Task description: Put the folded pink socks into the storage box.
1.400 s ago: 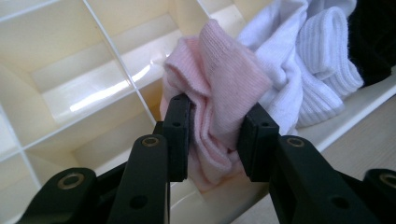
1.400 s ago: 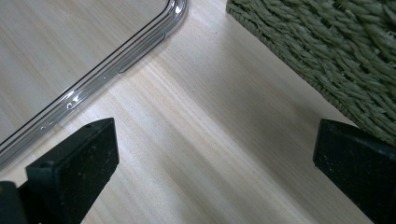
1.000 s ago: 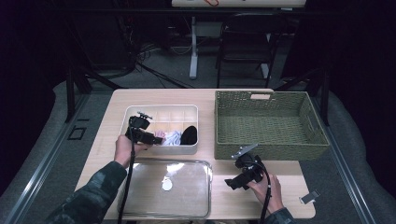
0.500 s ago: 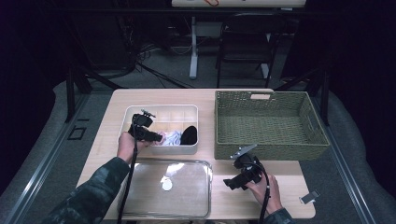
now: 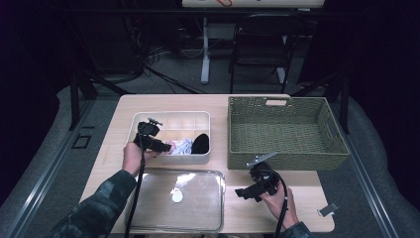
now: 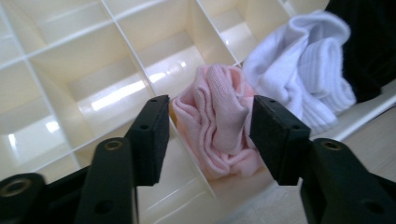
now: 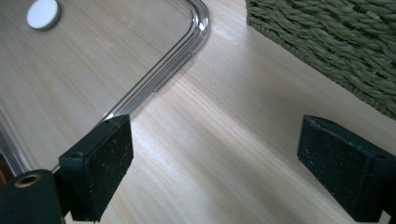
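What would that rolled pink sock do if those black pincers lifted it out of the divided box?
The pink sock looks soft and folded on itself, so it would probably sag and might unroll when lifted. Its ribbed knit should grip the left tool's pads rather than slip. It seems light and unbreakable, though wedged against a divider of the box it might drag slightly.

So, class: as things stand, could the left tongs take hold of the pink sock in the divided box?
Probably yes. The left tongs stand open with the pink sock already between their pads, sticking up out of its compartment. The white sock lies beside it, not over it; only a thin divider of the box sits close.
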Tool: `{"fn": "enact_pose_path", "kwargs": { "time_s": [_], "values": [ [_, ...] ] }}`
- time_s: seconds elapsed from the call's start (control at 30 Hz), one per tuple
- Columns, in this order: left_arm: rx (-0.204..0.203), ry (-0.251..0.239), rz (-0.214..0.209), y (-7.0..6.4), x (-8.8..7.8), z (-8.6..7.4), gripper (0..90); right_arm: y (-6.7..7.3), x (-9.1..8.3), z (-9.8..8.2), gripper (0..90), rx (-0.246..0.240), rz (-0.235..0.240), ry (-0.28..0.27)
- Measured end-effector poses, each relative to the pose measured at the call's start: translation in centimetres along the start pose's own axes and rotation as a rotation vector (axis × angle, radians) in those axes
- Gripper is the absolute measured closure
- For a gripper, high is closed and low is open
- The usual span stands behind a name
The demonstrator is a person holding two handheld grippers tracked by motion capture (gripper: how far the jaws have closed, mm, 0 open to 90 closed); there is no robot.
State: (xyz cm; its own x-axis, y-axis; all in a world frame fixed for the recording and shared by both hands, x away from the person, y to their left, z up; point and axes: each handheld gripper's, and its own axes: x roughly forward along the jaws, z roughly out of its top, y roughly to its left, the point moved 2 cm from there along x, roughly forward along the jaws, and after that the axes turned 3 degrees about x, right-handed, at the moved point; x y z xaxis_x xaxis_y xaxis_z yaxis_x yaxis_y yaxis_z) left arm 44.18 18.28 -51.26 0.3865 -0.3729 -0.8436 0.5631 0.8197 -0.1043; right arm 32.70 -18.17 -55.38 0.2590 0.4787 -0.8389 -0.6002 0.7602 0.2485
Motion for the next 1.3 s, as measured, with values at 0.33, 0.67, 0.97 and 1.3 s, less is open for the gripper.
{"fn": "enact_pose_path", "kwargs": {
  "time_s": [0.33, 0.67, 0.97, 1.3],
  "values": [
    [0.014, -0.103, -0.015, -0.2, -4.3, -2.1, 27.8, 0.7, 0.4, 0.1, 14.0, 0.014, 0.033, -0.006],
    [-0.002, -0.141, 0.022, -0.2, -6.9, -6.1, 21.3, 1.2, 0.5, 0.1, 14.9, -0.009, 0.046, 0.021],
    [-0.056, -0.116, 0.021, 0.9, -7.6, -9.8, 28.2, 1.7, 0.6, 0.1, 15.2, -0.029, 0.033, 0.024],
    [-0.134, -0.013, 0.029, 2.6, -6.0, -14.5, 55.5, 2.0, 0.8, 0.1, 15.5, -0.049, 0.026, 0.038]
  ]
}}
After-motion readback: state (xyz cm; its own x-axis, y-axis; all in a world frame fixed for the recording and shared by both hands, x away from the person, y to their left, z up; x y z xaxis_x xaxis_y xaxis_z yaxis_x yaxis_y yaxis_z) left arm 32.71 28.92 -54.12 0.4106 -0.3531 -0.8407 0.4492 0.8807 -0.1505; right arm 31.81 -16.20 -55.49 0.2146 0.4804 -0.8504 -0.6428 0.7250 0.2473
